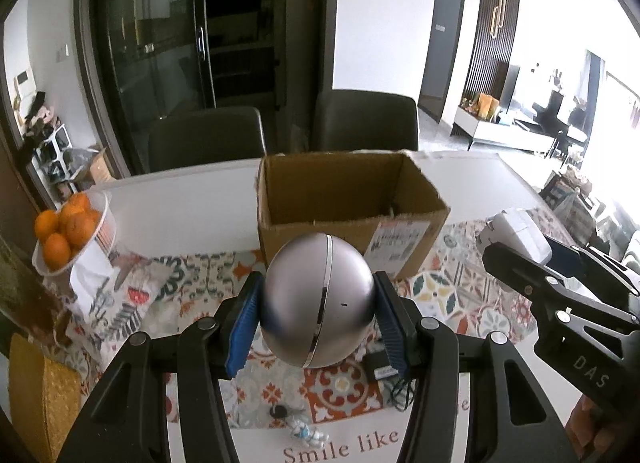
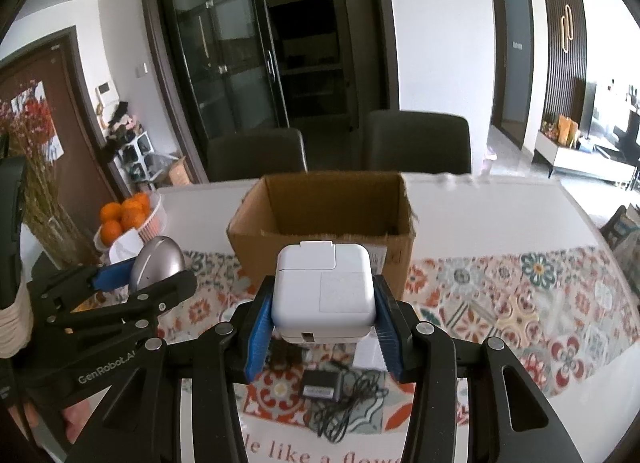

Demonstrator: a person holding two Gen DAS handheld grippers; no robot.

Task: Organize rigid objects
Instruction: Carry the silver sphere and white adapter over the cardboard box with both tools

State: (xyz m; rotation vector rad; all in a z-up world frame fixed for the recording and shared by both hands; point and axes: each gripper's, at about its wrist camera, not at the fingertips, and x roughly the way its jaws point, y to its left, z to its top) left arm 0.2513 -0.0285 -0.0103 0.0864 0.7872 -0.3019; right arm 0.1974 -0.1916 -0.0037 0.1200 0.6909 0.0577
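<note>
- Left wrist view: left hand-held gripper (image 1: 319,305) clamps silver sphere (image 1: 318,299) above the patterned table (image 1: 460,287), just before open cardboard box (image 1: 348,207).
- Right wrist view: right hand-held gripper (image 2: 324,313) grips white power adapter (image 2: 325,291) (raised), near the same box; black charger (image 2: 320,385) lies below.

We count one cardboard box (image 1: 352,199), open-topped. Behind it, two dark chairs (image 1: 206,139). Left of it, one bowl of oranges (image 1: 66,227), perhaps five showing. In front, one silver ball (image 1: 318,301), one white adapter (image 2: 326,291), one black charger (image 2: 320,385).
</note>
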